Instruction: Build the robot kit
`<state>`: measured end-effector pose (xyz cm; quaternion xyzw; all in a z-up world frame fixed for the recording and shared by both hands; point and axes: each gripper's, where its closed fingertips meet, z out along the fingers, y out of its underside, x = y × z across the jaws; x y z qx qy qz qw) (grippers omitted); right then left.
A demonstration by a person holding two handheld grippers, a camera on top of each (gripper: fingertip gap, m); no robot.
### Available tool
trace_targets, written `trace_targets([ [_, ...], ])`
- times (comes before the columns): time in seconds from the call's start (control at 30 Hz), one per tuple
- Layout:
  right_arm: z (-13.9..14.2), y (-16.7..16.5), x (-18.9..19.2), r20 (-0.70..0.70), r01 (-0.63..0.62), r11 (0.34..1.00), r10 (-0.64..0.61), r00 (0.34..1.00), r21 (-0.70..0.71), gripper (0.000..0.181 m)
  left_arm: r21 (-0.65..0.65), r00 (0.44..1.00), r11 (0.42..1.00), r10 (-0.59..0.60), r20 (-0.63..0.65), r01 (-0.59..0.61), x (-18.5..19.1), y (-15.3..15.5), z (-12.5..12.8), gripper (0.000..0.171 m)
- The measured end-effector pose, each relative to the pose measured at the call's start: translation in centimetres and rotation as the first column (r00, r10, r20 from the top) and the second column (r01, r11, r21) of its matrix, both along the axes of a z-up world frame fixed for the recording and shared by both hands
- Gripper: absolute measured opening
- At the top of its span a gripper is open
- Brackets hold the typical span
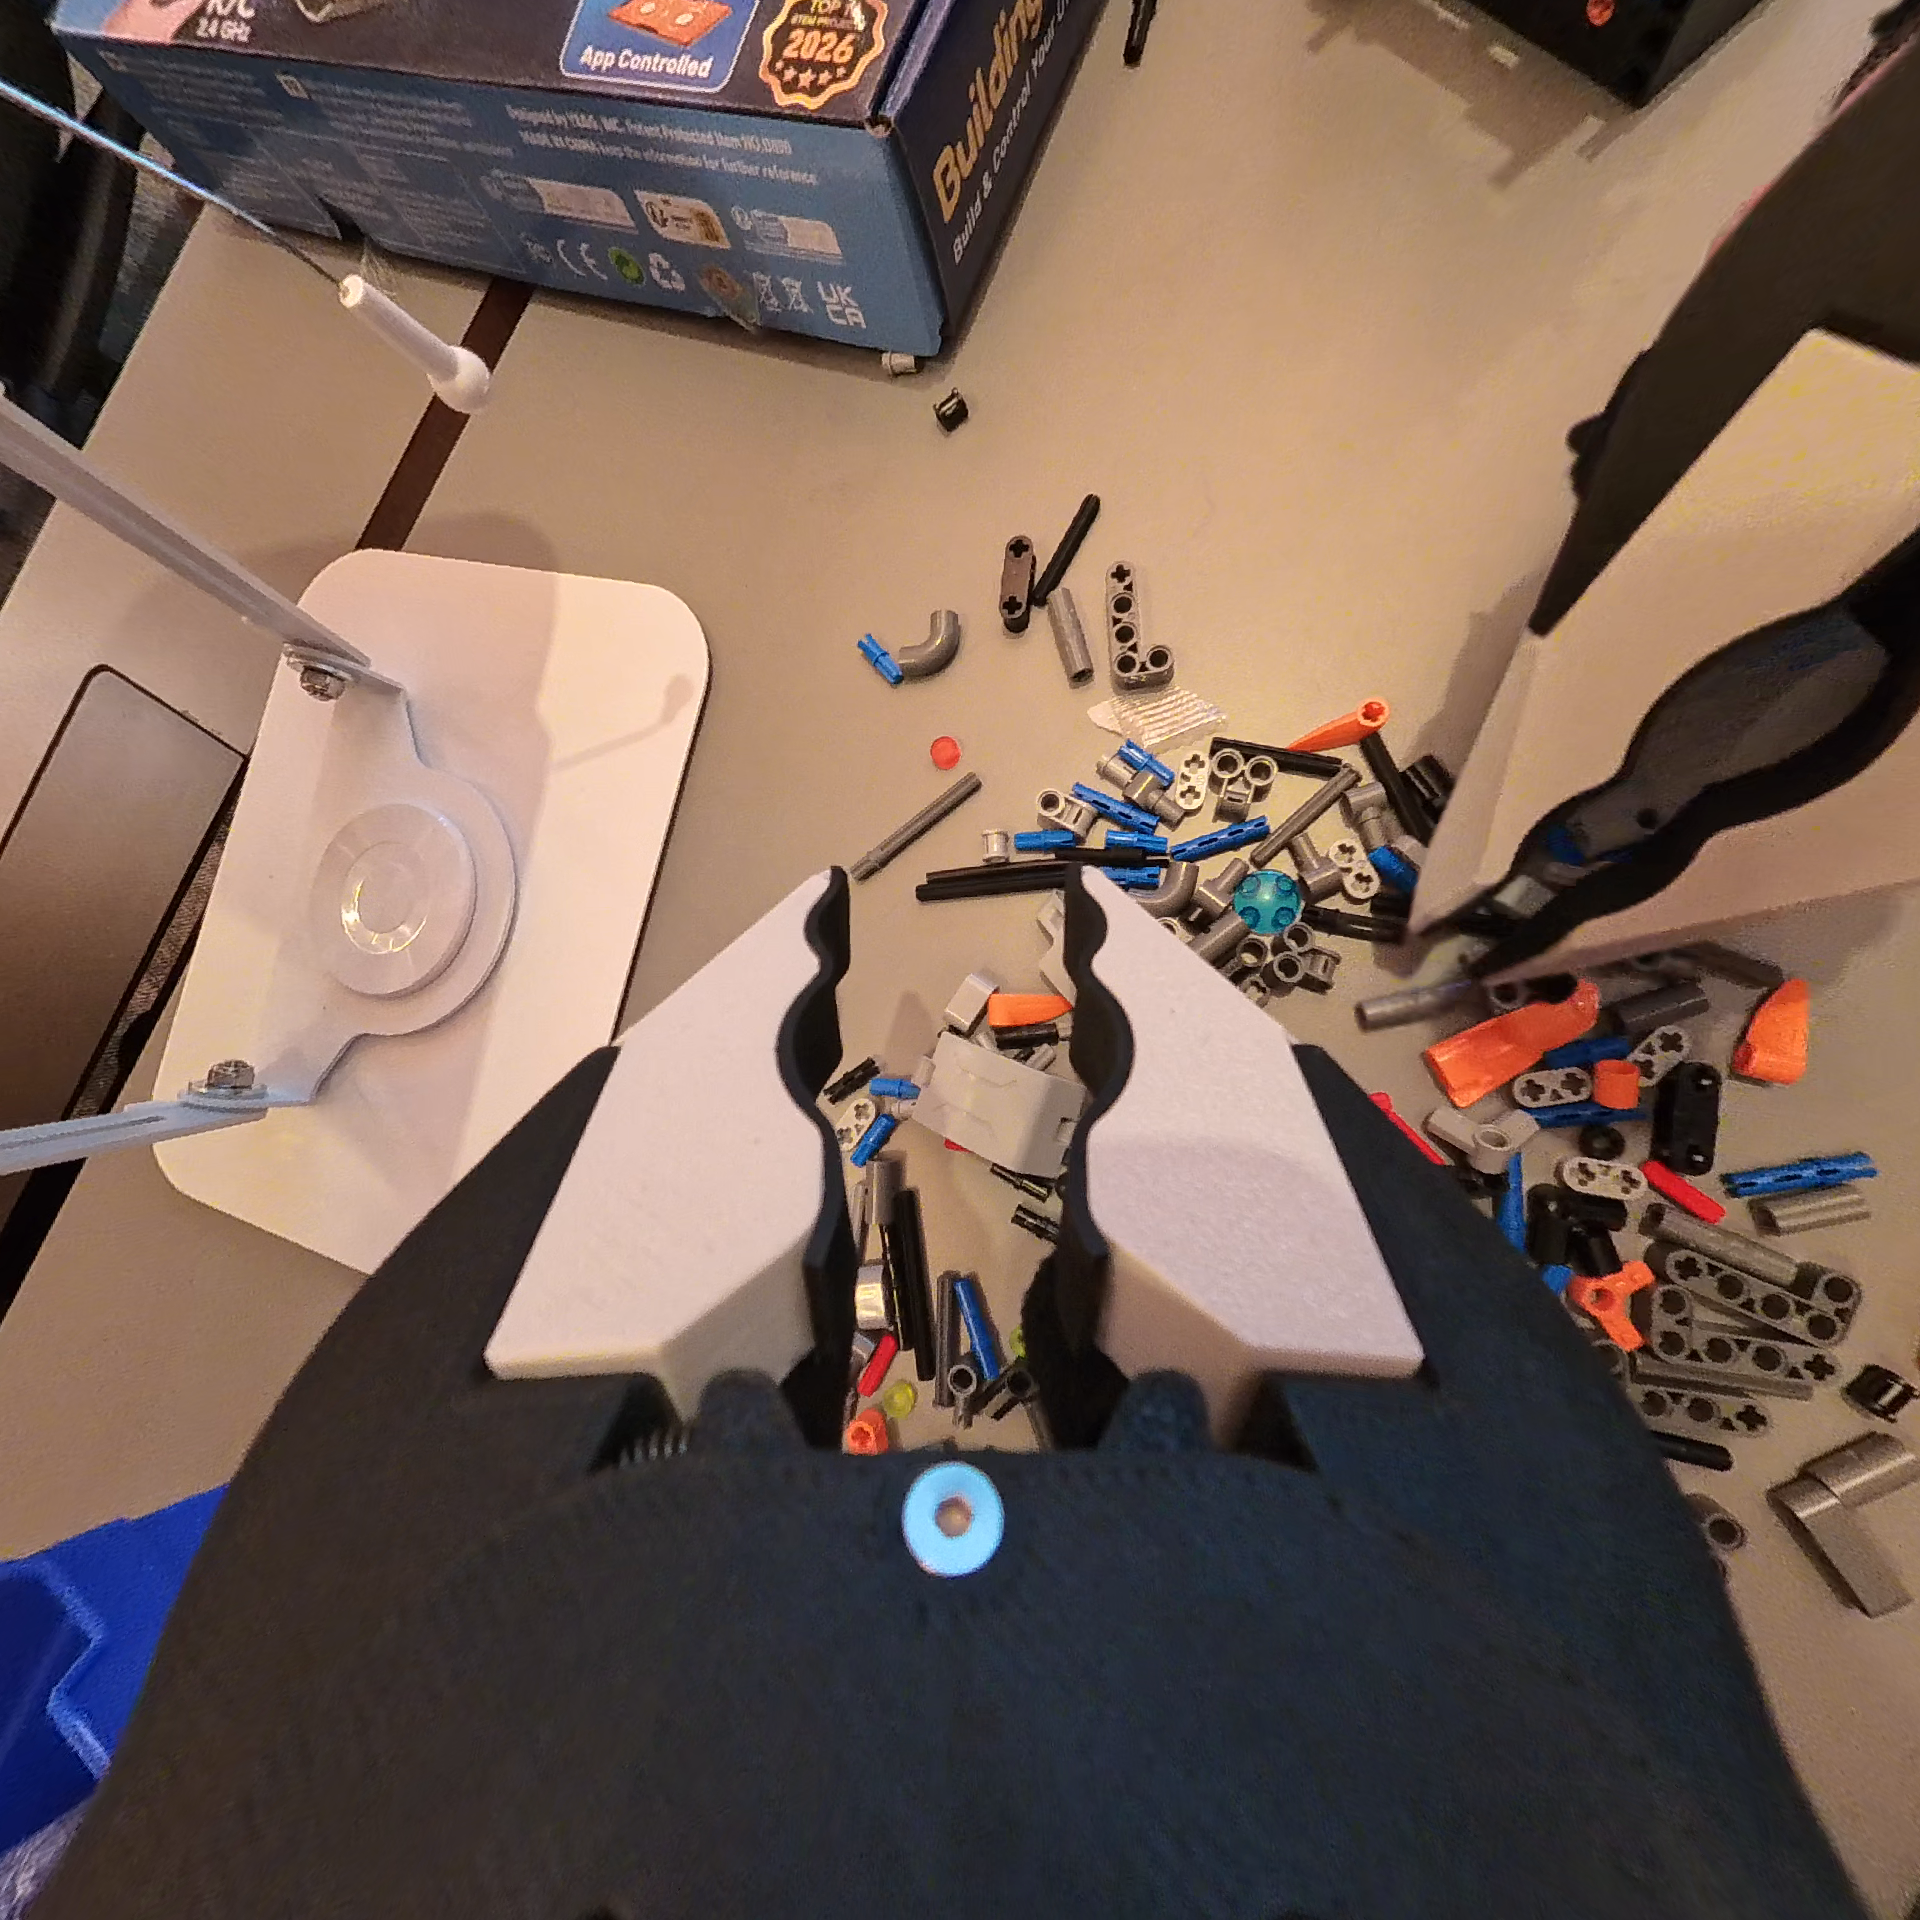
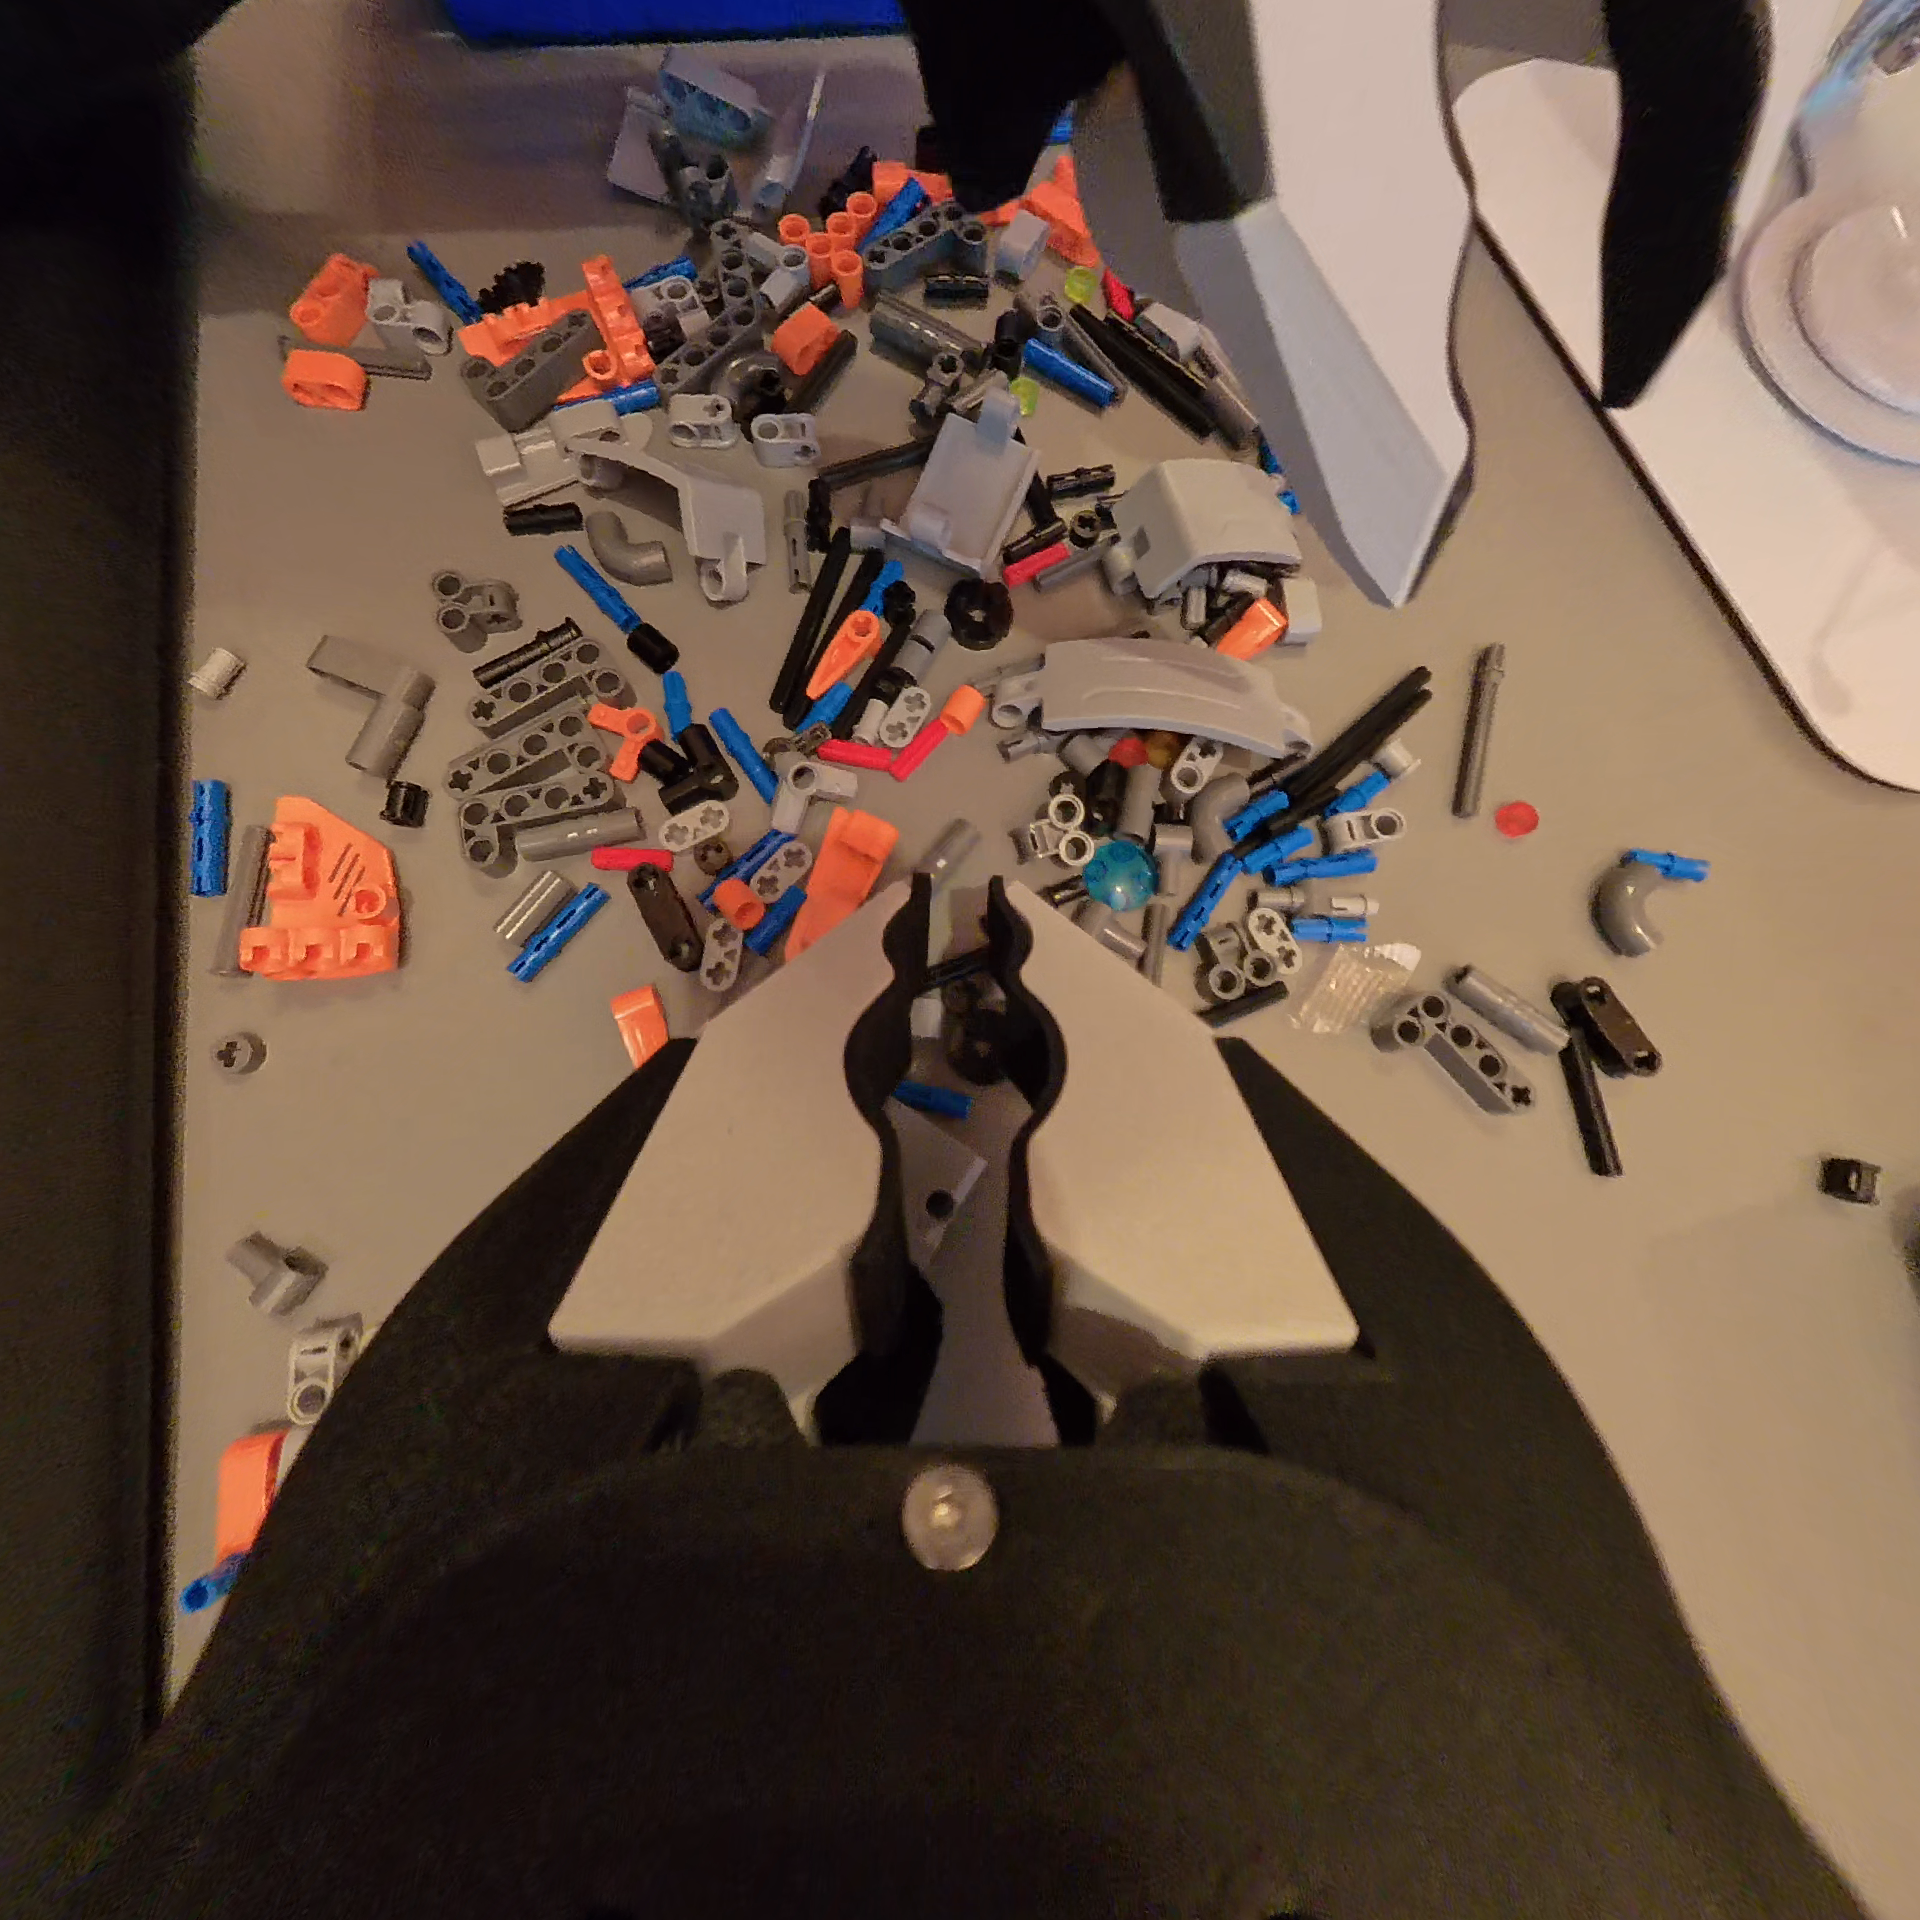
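The right gripper (image 2: 954, 894) hovers over the scattered building pieces (image 2: 790, 623) mid-table, fingers nearly together with a thin black axle (image 2: 961, 961) seen between them, unclear if gripped, while the left gripper (image 1: 956, 894) hangs fingers apart above a grey panel (image 1: 997, 1101), near the white lamp base (image 1: 582, 665) and blue box (image 1: 623, 208) on the beige table (image 1: 1299, 364).
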<state>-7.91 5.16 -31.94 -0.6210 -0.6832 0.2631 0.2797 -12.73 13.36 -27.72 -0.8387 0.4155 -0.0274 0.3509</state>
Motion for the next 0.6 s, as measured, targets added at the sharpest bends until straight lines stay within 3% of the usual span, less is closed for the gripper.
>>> trace_targets([
  [0.3, 0.1, -2.3, 0.0, -0.001, -0.112, 0.992, 0.112, 0.994, -0.050, 0.008, 0.004, 1.000, 1.000, -0.001, 0.001, 0.001, 0.0, 0.0, 0.2, 0.039],
  [0.6, -1.2, -2.7, 0.2, 0.071, -0.100, 0.992, 0.105, 0.992, -0.080, 0.007, 0.000, 1.000, 1.000, -0.003, -0.002, 0.003, 0.0, 0.0, 0.0, 0.039],
])
